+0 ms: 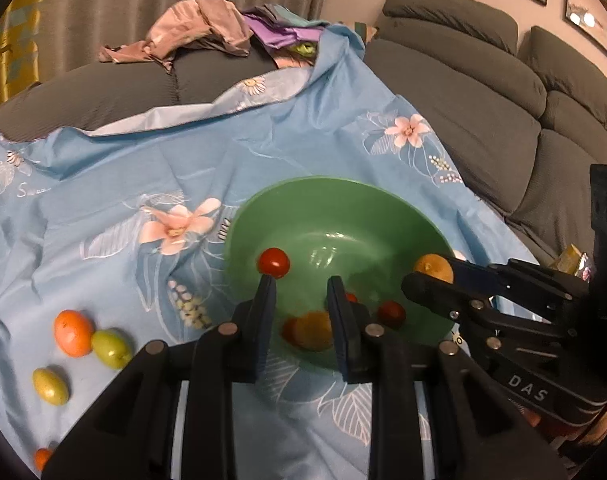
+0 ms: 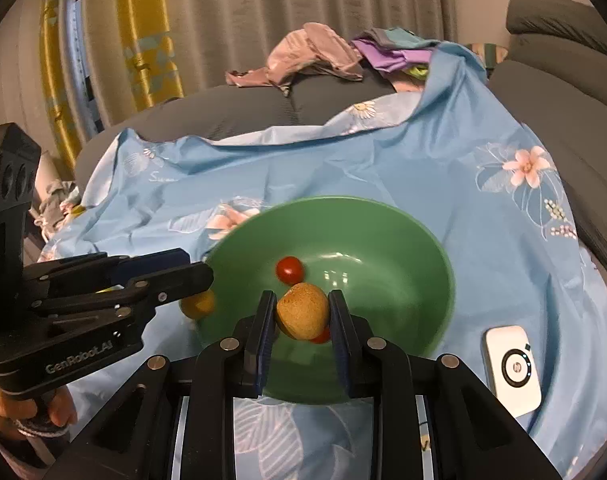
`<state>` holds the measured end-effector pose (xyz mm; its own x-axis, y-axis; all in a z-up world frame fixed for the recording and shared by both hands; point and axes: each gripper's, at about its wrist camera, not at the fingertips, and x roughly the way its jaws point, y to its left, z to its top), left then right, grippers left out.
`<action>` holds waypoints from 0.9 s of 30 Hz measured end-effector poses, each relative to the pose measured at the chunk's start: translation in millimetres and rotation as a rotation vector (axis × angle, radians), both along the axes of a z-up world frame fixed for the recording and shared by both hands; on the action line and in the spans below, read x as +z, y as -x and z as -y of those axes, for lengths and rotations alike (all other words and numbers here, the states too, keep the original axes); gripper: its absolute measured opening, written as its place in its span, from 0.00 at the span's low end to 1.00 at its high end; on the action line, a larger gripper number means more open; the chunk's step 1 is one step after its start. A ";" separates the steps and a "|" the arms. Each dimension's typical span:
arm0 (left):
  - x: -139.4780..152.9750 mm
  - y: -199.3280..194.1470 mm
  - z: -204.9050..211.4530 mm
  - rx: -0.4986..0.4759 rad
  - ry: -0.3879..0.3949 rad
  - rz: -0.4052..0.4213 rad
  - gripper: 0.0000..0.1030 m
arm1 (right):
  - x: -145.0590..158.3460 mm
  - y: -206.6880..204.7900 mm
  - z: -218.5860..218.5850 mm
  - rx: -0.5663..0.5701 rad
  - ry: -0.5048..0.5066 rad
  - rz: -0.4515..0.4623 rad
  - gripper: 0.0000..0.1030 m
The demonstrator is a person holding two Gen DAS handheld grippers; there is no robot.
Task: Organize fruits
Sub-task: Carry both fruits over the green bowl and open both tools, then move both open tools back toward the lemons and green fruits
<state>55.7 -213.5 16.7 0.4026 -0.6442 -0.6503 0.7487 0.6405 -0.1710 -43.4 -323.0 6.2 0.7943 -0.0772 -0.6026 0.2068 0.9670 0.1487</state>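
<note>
The right gripper (image 2: 301, 316) clamps a brown oval fruit (image 2: 302, 311) over the green bowl (image 2: 383, 240), long axis crosswise between its fingers. The left gripper (image 1: 301, 286) stands open, a red tomato (image 1: 274, 262) just ahead of its left fingertip.

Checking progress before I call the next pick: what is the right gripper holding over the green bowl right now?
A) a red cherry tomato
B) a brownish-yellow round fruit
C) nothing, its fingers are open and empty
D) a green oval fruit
B: in the right wrist view, the right gripper is closed on the brownish-yellow fruit, pinched between its fingers above the green bowl.
</note>
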 end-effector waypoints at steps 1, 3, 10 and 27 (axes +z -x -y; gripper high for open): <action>-3.4 -2.9 3.6 0.000 -0.004 -0.013 0.25 | -2.1 -0.1 2.9 -0.006 -0.004 -0.005 0.27; -7.5 -7.7 8.0 -0.010 -0.004 -0.044 0.25 | -5.3 0.3 8.0 -0.011 -0.011 -0.008 0.27; -10.7 -14.6 16.2 -0.010 -0.006 -0.081 0.61 | -15.8 -4.7 19.9 -0.014 -0.051 -0.038 0.27; 22.3 7.7 -127.5 0.303 0.165 0.033 0.94 | 2.0 16.4 -7.5 0.079 -0.094 0.080 0.27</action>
